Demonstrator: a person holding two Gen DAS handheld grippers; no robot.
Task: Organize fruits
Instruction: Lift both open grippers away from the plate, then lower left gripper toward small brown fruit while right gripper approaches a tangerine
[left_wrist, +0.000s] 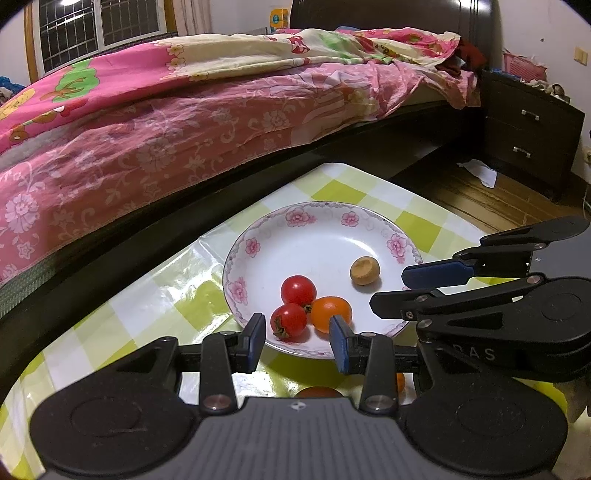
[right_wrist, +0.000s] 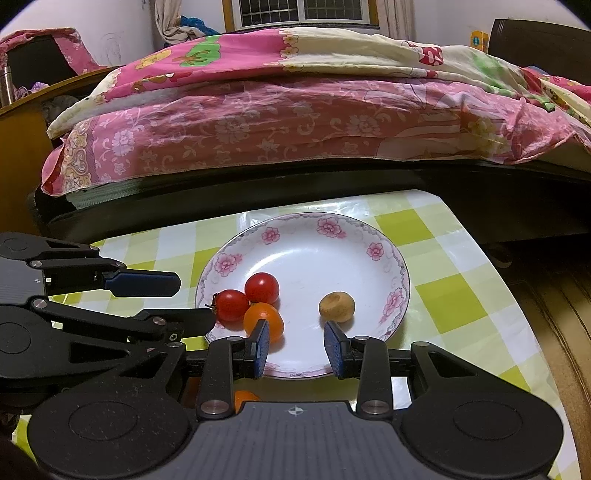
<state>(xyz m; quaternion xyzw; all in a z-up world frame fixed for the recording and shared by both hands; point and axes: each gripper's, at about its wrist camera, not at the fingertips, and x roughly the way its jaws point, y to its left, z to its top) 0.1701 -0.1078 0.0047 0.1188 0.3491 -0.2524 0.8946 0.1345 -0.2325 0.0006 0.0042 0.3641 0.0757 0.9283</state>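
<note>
White floral-rimmed ceramic plate (right_wrist: 391, 266): two red cherry tomatoes (right_wrist: 261, 288), orange tomato (right_wrist: 263, 320) clustered, touching; tan round longan (right_wrist: 337, 306) apart. Left gripper (left_wrist: 299, 338), right gripper (right_wrist: 295, 345): both wide, empty, at near rim.

Both wrist views low, close, facing bedward; share plate (left_wrist: 236, 258) (right_wrist: 402, 273).

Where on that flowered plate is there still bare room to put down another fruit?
The plate's far half, toward the bed, is bare, as is the gap between the tan fruit and the tomatoes. Crowded: its near-left, where two red tomatoes touch an orange one.
</note>
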